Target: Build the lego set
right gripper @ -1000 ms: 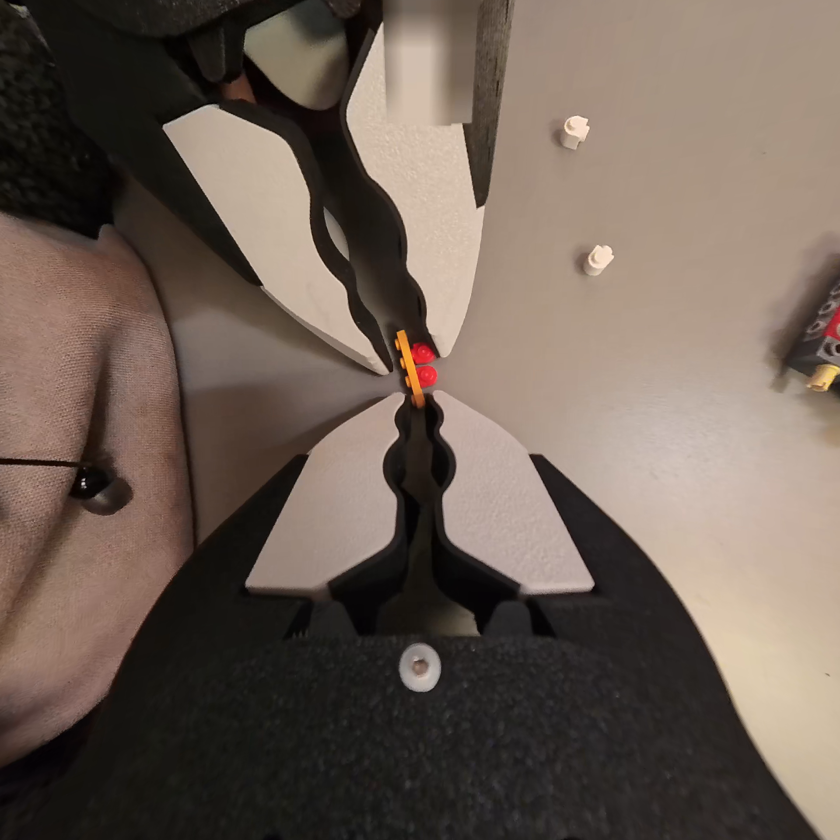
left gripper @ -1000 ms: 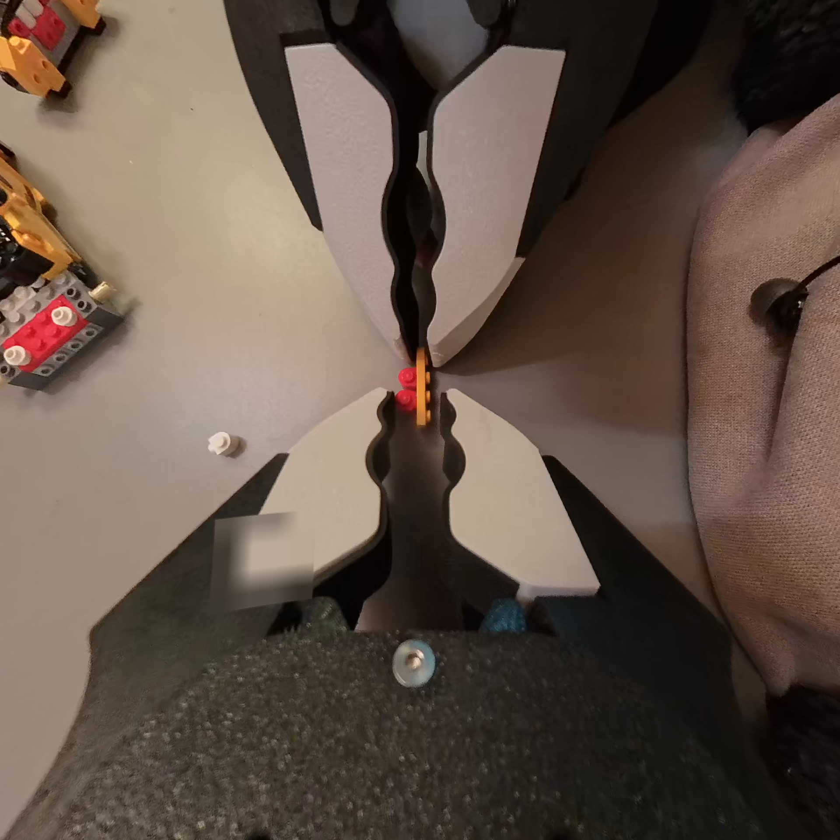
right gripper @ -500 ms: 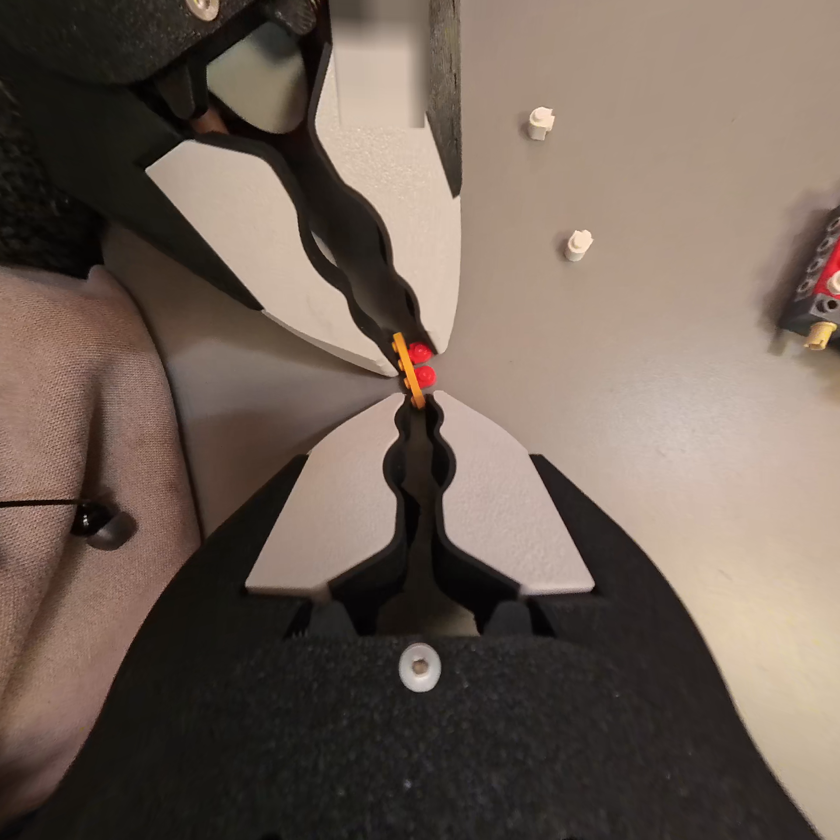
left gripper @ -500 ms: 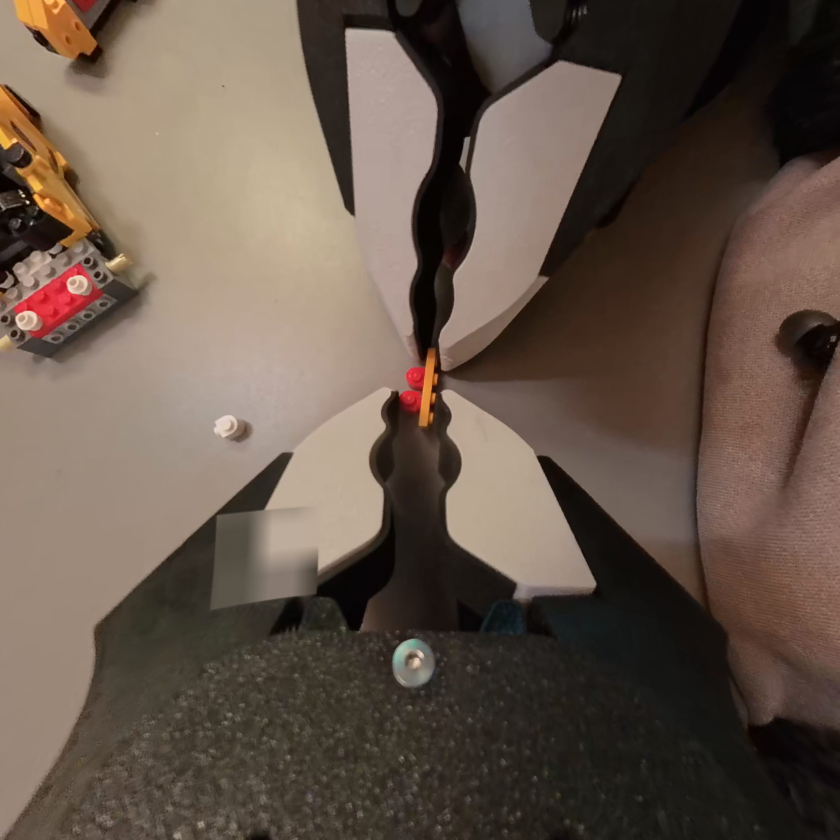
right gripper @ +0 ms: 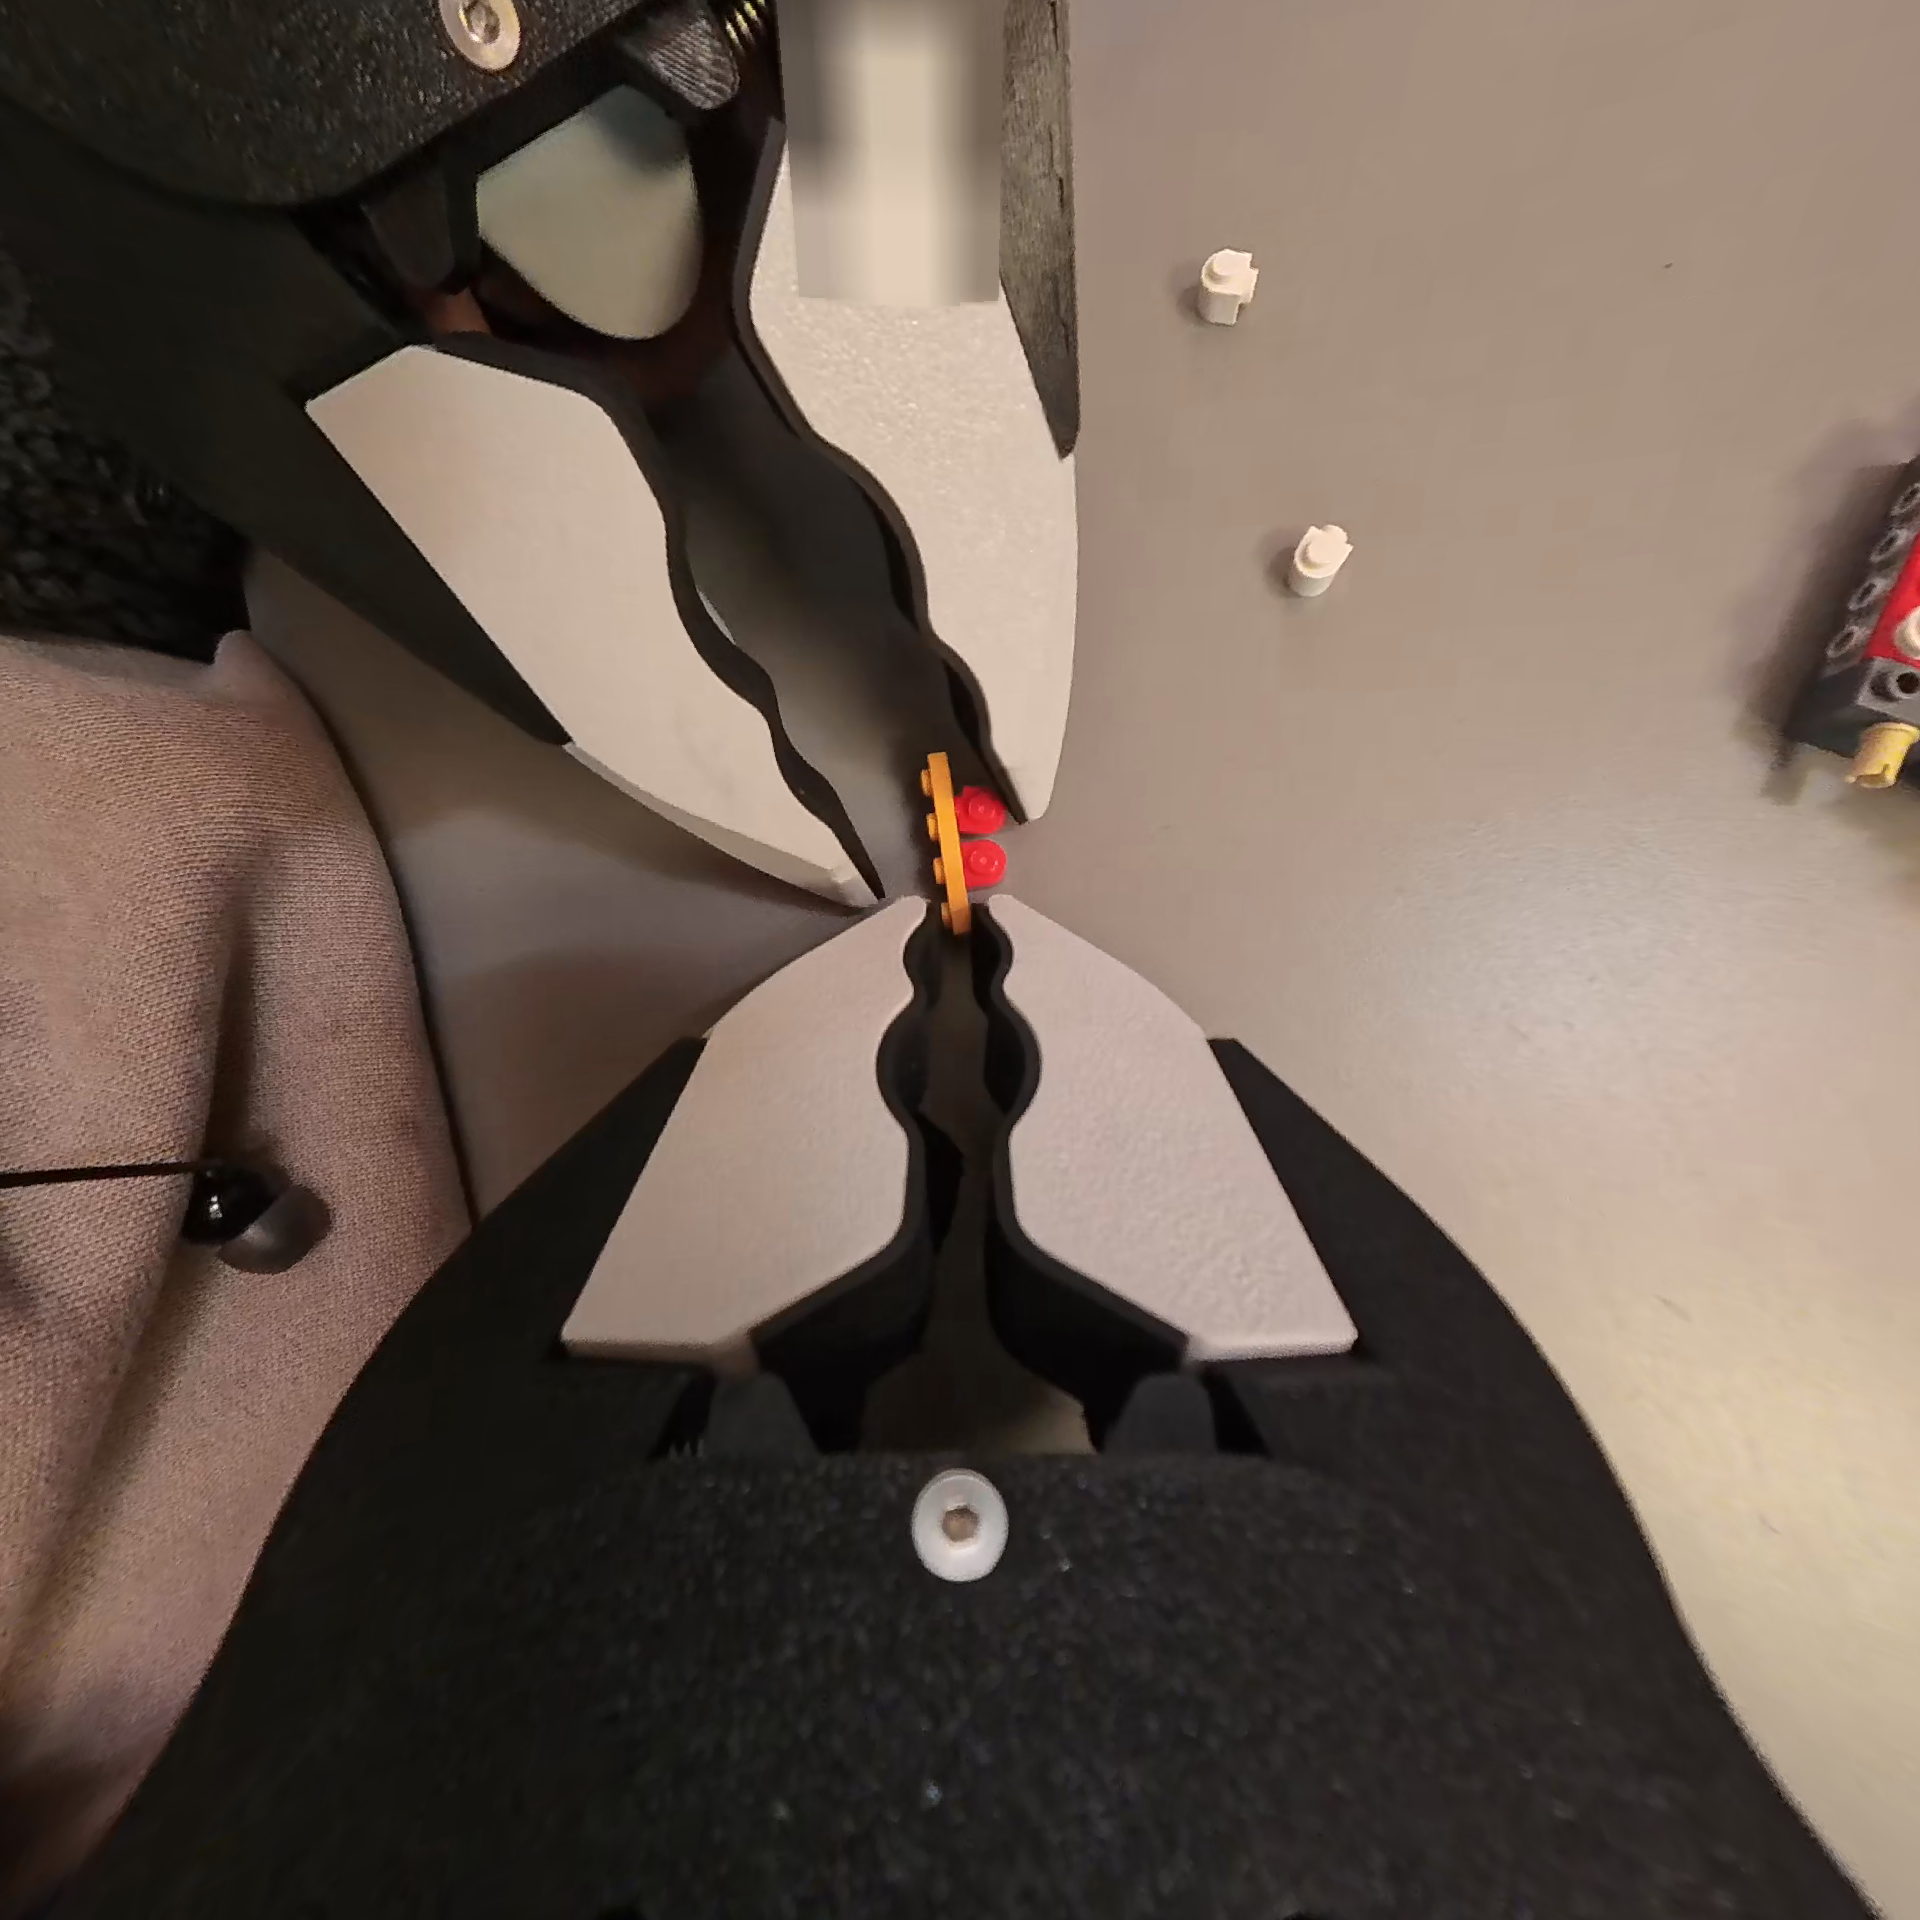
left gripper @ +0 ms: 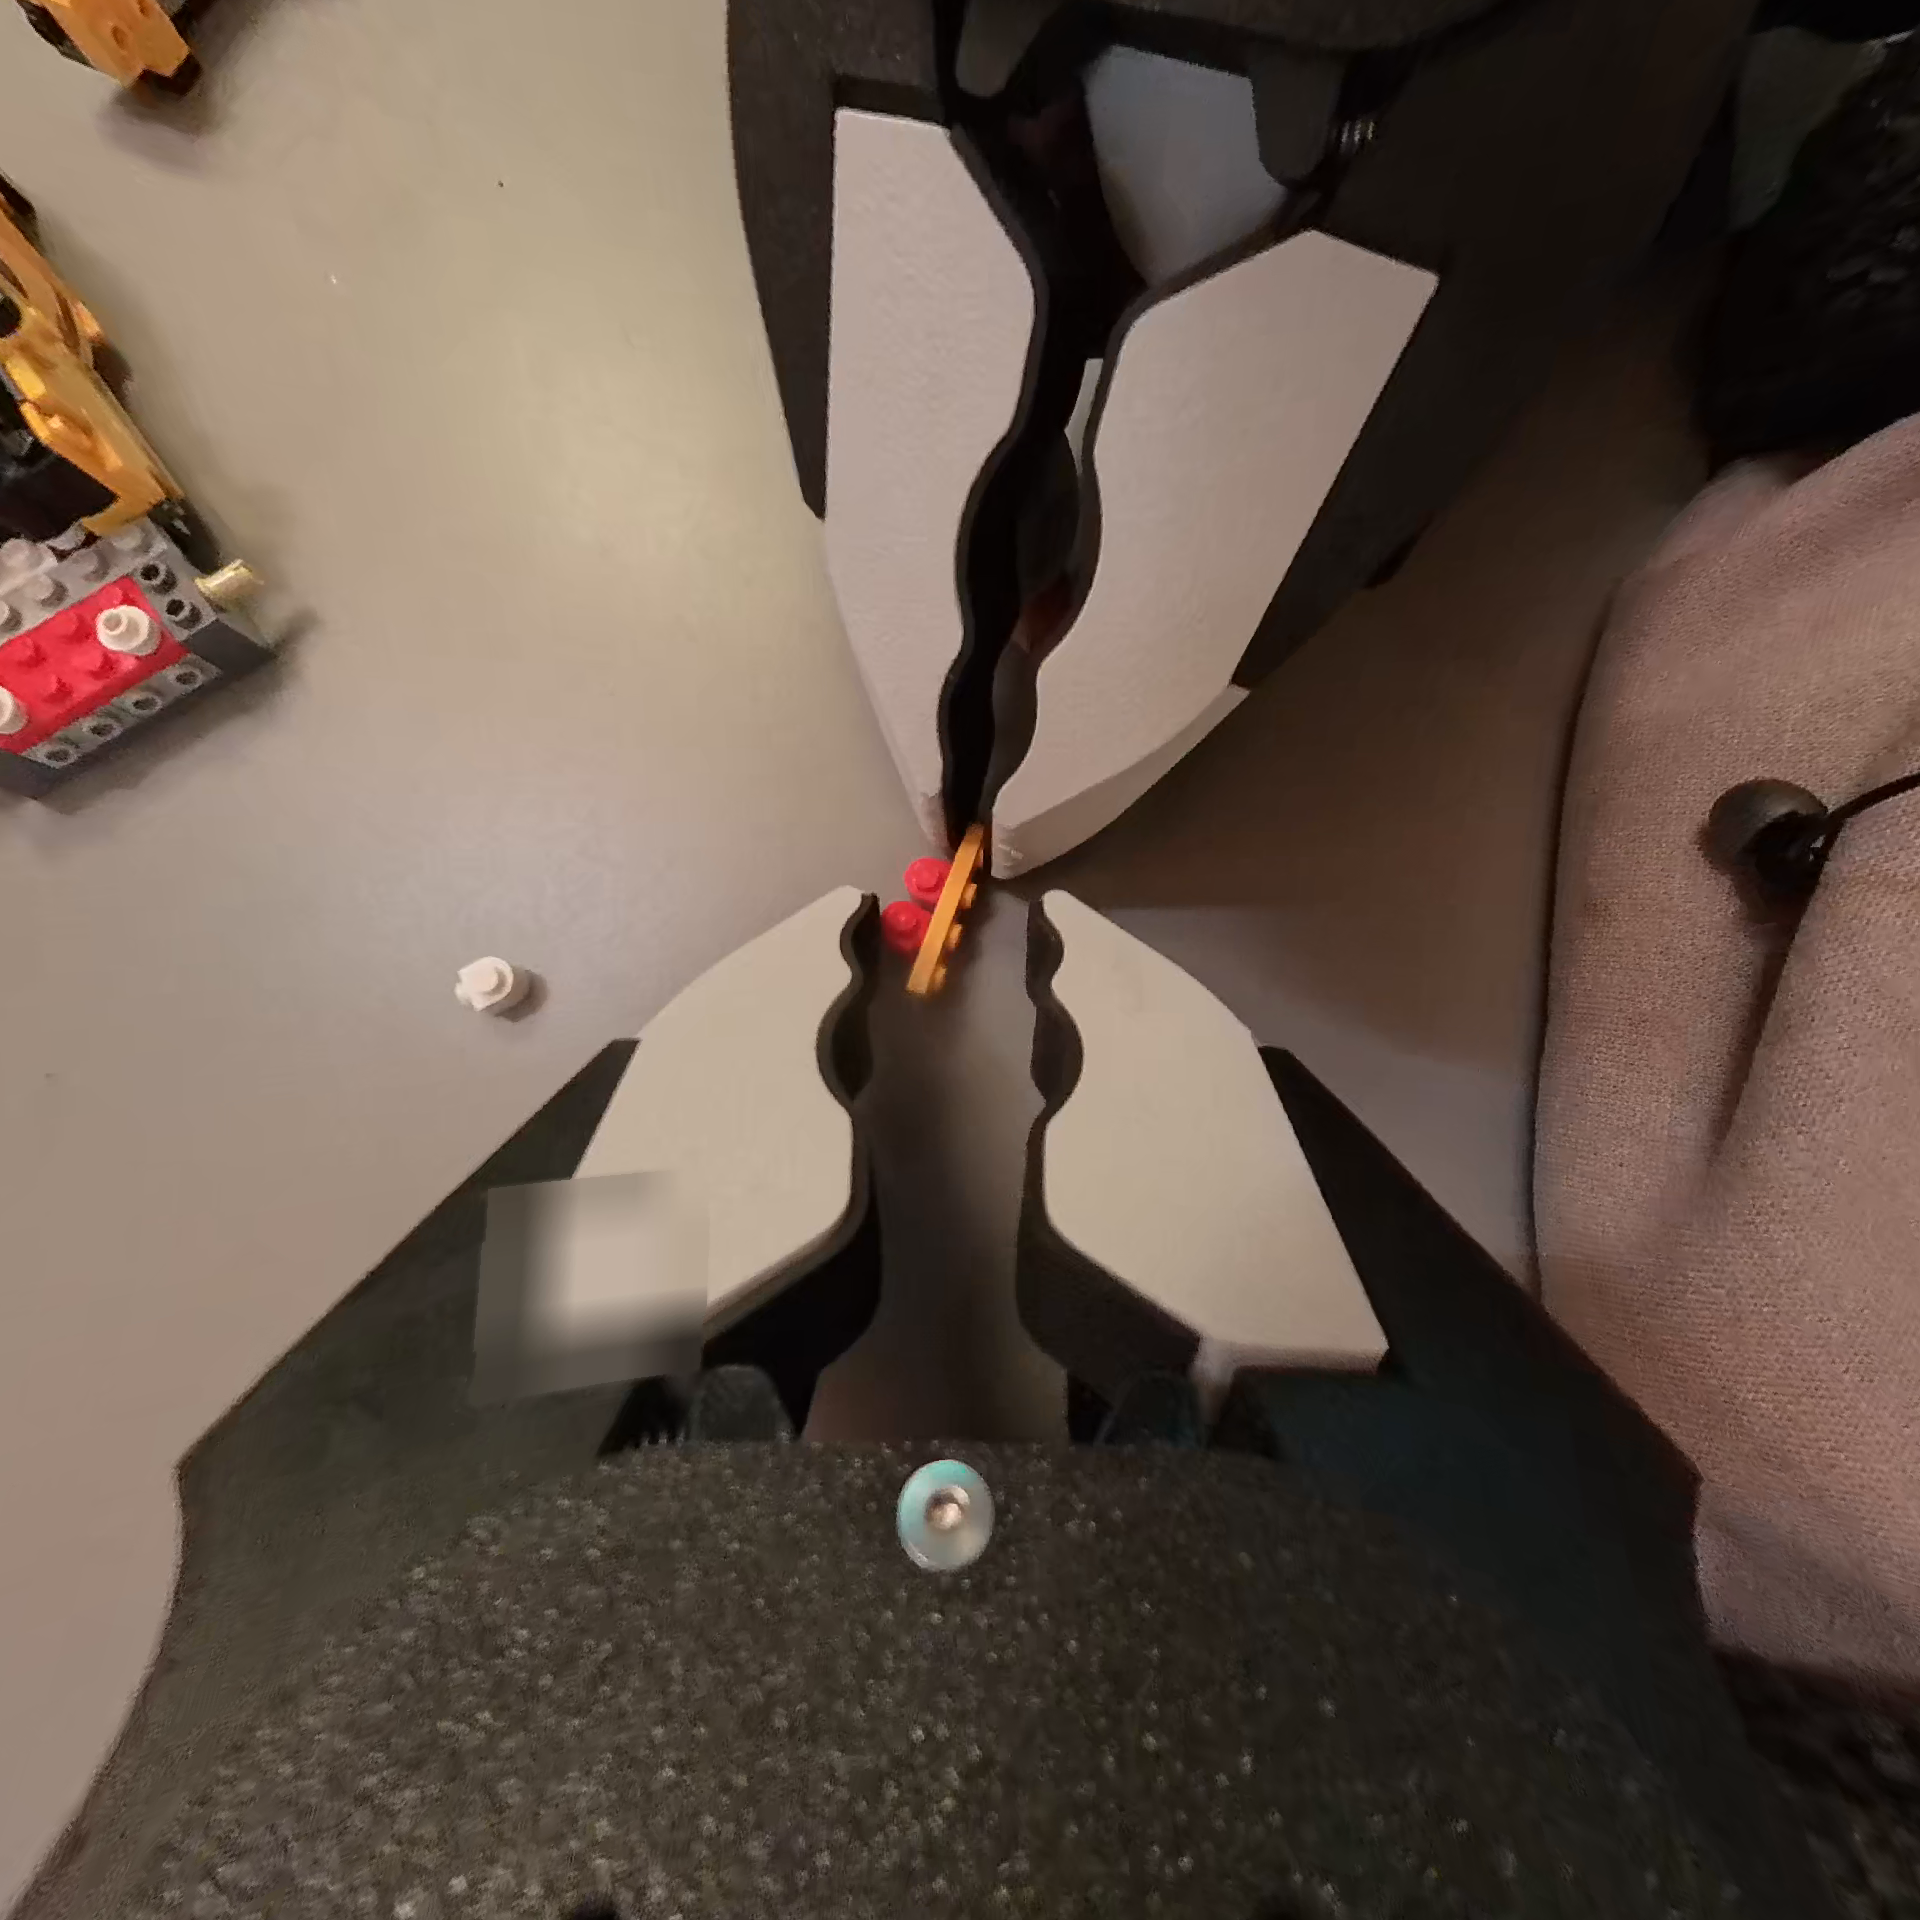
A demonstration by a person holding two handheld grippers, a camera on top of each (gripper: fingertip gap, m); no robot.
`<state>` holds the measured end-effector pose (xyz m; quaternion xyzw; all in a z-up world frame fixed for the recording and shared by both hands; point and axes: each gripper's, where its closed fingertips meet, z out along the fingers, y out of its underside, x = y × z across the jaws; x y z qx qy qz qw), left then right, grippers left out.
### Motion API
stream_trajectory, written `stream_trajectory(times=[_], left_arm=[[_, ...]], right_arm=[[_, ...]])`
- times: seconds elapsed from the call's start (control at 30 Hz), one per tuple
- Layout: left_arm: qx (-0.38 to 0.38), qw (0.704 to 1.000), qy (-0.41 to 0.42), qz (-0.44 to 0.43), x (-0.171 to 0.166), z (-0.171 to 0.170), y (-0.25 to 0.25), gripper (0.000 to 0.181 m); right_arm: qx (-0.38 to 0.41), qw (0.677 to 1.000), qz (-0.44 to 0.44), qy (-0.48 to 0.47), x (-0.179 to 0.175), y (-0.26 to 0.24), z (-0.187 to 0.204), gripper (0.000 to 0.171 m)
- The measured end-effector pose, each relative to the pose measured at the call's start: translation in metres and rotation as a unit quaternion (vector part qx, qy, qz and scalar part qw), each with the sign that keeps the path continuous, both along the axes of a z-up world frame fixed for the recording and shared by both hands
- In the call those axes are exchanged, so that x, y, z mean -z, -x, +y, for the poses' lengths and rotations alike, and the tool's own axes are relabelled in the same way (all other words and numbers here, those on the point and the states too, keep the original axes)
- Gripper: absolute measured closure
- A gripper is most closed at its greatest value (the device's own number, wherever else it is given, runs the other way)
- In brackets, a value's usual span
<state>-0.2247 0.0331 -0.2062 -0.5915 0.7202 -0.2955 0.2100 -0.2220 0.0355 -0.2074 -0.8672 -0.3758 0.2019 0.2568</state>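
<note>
A thin orange plate [left gripper: 945, 914] with two red round studs [left gripper: 904, 920] on one face is held in the air between both grippers. My right gripper [right gripper: 958, 912] is shut on one end of the plate [right gripper: 948, 831]; it comes in from the top of the left wrist view [left gripper: 974, 826]. My left gripper [left gripper: 948, 904] is open, its fingers standing on either side of the plate's other end. In the right wrist view it [right gripper: 948, 857] reaches in from the top, jaws apart, with the red studs [right gripper: 982, 860] by one finger.
A grey table [left gripper: 520, 416] lies below. A part-built grey and red model [left gripper: 94, 665] with yellow parts [left gripper: 62, 416] sits at the left, also seen in the right wrist view [right gripper: 1870, 665]. Loose white round pieces [left gripper: 488, 982] [right gripper: 1226, 286] [right gripper: 1317, 559] lie on the table. A person's beige garment [left gripper: 1745, 1039] borders it. Less than 4 cm separates the two grippers' tips.
My left gripper's jaws have widened and let go of the orange plate. The plate has tilted a little and stays in the right gripper. Both grippers drifted slightly over the table.
</note>
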Motion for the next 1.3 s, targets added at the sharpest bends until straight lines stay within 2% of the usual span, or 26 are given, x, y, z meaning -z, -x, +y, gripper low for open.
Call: stream_trajectory(times=[0.33,0.47,0.8,1.03,1.3], left_arm=[[-0.012,1.0,-0.015,0.007,0.002,0.003,0.0,0.162],[0.009,1.0,-0.023,0.009,0.002,-0.002,0.002,0.154],[0.031,0.999,-0.012,0.007,0.0,-0.006,0.008,0.153],[0.03,1.0,-0.006,0.005,-0.002,-0.004,0.01,0.144],[0.024,0.999,-0.028,0.008,-0.001,0.002,0.017,0.155]], right_arm=[[0.01,1.0,0.0,0.002,0.0,-0.002,-0.001,0.166],[-0.005,1.0,-0.016,-0.009,0.001,-0.002,-0.003,0.166],[-0.028,0.999,-0.04,-0.023,0.002,-0.002,-0.006,0.163],[-0.039,0.998,-0.046,-0.026,0.002,-0.001,-0.008,0.158],[-0.06,0.997,-0.028,-0.039,-0.007,0.002,-0.009,0.149]])
